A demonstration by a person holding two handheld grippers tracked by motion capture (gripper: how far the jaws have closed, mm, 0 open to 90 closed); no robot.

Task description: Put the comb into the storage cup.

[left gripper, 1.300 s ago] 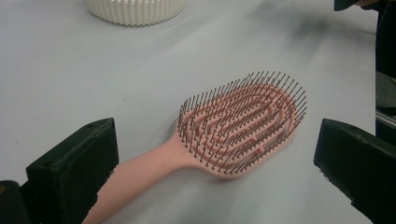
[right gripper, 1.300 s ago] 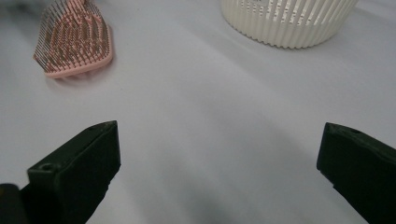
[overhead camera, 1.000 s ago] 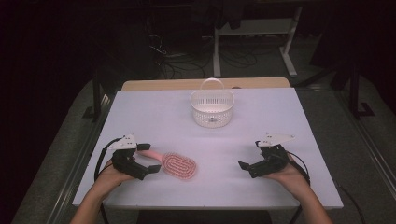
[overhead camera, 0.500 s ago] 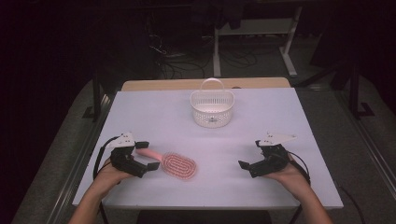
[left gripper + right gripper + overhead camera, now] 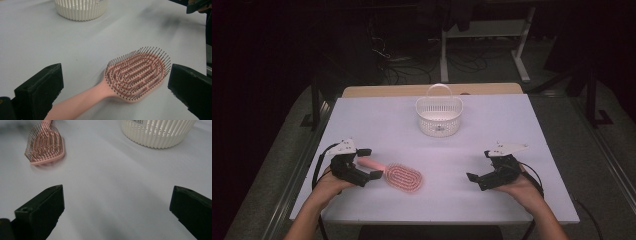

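A pink hairbrush point(image 5: 402, 178) lies bristles up on the white table point(image 5: 492, 125), at the front left. Its handle point(image 5: 371, 164) points left and runs between the two jaws of my left gripper point(image 5: 369, 163), which stands open around it without clamping. In the left gripper view the brush head point(image 5: 138, 72) lies just ahead, and the handle point(image 5: 75, 106) passes low between the spread jaws of the left gripper point(image 5: 117, 77). My right gripper point(image 5: 479, 166) rests open at the front right with nothing in it. The right gripper view has the brush point(image 5: 45, 143) far off at upper left, beyond the open right gripper point(image 5: 117, 202).
A white slatted basket point(image 5: 439, 116) with a hoop handle stands at the back middle of the table; it also appears as the basket point(image 5: 80, 8) and the basket point(image 5: 157, 132). A wooden board point(image 5: 377, 91) edges the far side. Dark floor with cables lies beyond.
My left gripper has shifted slightly along the brush handle, staying open. The brush, the basket and the right gripper have not moved.
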